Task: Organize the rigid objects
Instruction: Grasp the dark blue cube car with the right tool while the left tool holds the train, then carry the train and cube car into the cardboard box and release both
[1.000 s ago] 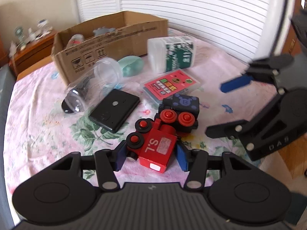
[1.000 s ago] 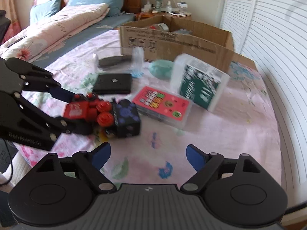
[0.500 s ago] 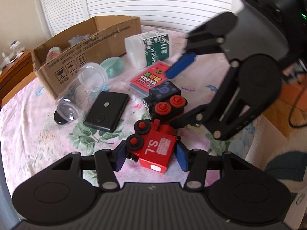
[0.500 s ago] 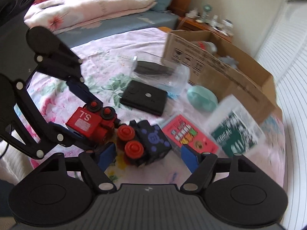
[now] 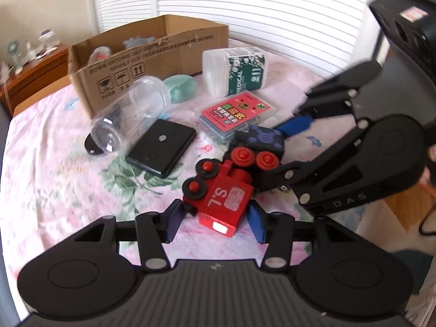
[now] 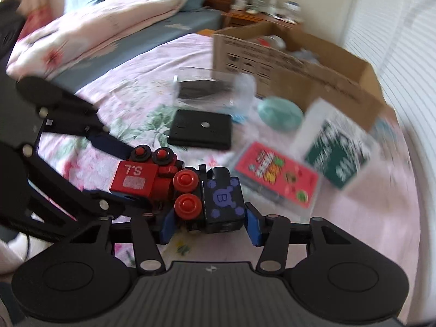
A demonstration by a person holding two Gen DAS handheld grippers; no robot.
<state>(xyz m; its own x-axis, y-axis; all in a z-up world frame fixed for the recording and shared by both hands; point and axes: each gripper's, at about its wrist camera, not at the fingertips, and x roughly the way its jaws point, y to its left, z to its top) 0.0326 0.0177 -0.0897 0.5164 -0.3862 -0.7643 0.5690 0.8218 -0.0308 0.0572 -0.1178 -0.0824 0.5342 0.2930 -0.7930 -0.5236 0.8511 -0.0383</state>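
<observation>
Your left gripper has its jaws partly apart around the red train car, pads just beside it, contact unclear. Your right gripper brackets the black train car, jaws similarly apart. Both cars lie coupled near the front edge of the floral bedsheet.

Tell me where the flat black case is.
The flat black case lies on the floral sheet, left of the red toy train, just in front of the clear plastic jar.
</observation>
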